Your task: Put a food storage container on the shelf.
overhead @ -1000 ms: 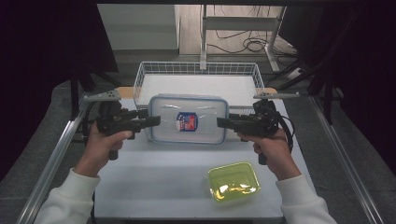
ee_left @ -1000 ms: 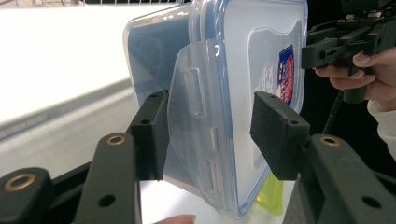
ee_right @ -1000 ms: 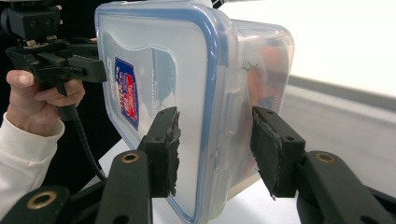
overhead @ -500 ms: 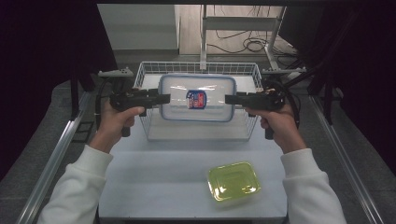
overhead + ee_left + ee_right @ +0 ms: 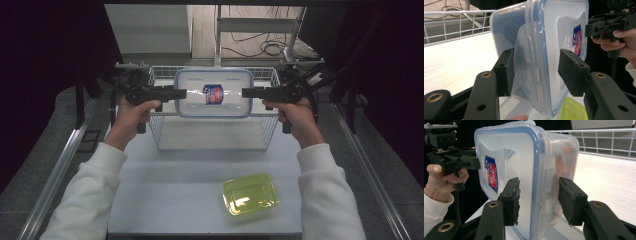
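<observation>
Two containers and one wire basket are noted on the white table (image 5: 165, 200). Nearest the person, a yellow-green lidded box (image 5: 250, 193) is seen lying flat on the table, toward the right; its contents cannot be made out through the tinted lid.

Farther off, a clear plastic container (image 5: 214, 93) with a blue-edged snap lid and a red-and-blue label is held off the table between both grippers, over the wire basket (image 5: 215, 135). It is gripped at its two short ends. The left gripper (image 5: 176, 94) is closed on the left end: in the left gripper view the pads (image 5: 571, 71) are seen on either side of the lid latch and wall, one pad against the base, the other against the lid face. The right gripper (image 5: 247, 93) is closed on the opposite end, its pads (image 5: 512, 200) pressed on lid and base alike. An orange-tinged shape is faintly visible through the wall in the right gripper view; what it is cannot be told.

Farthest, the basket is recorded standing at the rear of the table, its floor bare beneath the held container.
</observation>
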The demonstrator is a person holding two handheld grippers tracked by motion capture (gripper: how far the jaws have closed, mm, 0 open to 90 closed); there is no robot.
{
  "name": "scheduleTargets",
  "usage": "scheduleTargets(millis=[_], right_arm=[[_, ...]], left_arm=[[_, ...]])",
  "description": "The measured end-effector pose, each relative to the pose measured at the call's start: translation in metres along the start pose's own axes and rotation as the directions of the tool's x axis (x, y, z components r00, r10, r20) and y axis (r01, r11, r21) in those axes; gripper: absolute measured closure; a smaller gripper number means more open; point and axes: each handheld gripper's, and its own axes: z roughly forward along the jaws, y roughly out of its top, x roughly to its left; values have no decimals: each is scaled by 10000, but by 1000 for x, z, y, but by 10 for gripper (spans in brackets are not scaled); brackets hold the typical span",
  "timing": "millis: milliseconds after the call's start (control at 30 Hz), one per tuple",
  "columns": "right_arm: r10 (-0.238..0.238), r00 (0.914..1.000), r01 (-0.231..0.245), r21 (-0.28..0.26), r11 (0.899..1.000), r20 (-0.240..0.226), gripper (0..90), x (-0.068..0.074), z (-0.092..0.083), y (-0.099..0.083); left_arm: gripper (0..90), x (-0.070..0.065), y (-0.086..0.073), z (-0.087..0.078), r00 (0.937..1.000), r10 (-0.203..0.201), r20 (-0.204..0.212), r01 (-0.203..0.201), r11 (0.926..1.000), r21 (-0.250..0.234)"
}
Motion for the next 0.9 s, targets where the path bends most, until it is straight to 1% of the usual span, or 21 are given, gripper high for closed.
scheduleTargets(millis=[167,267,300,367,400,467,533,600,667,767,833,900], right_arm=[[227,9997,-227,-2,9997,68,531,-10,6,5],[466,9989,-466,-7,9989,100,528,-17,9,7],[523,9986,-523,39,9986,112,528,-20,11,6],[690,9976,-690,-13,9976,28,528,-23,13,6],[710,9975,-710,-44,9975,44,526,-24,14,6],[838,9965,-837,-176,9963,36,523,-26,16,6],[1007,9949,-1006,-255,9946,38,518,-28,16,7],[1116,9937,-1114,-342,9932,43,516,-29,17,7],[1332,9911,-1329,-414,9903,60,514,-31,18,7],[1603,9871,-1598,-536,9857,57,509,-34,21,7],[1693,9855,-1686,-581,9840,74,507,-35,23,7],[1886,9821,-1880,-631,9801,33,504,-37,24,7]], left_arm=[[489,8,4,8,9997,-232,-11,232,9997,124],[489,15,6,14,9990,-441,-7,441,9987,268],[488,16,6,15,9987,-516,24,515,9985,187],[488,18,8,15,9975,-705,-70,706,9975,74],[488,19,9,16,9976,-690,-83,690,9976,62],[489,20,10,18,9964,-851,-66,852,9963,110],[487,20,12,18,9963,-849,-91,850,9962,179],[481,22,12,19,9954,-956,-115,958,9953,159],[476,24,13,21,9921,-1246,-116,1247,9922,34],[462,27,15,24,9892,-1397,-446,1396,9902,-39],[459,28,16,25,9873,-1525,-444,1523,9883,-78],[454,30,16,26,9872,-1505,-529,1504,9886,-57]])
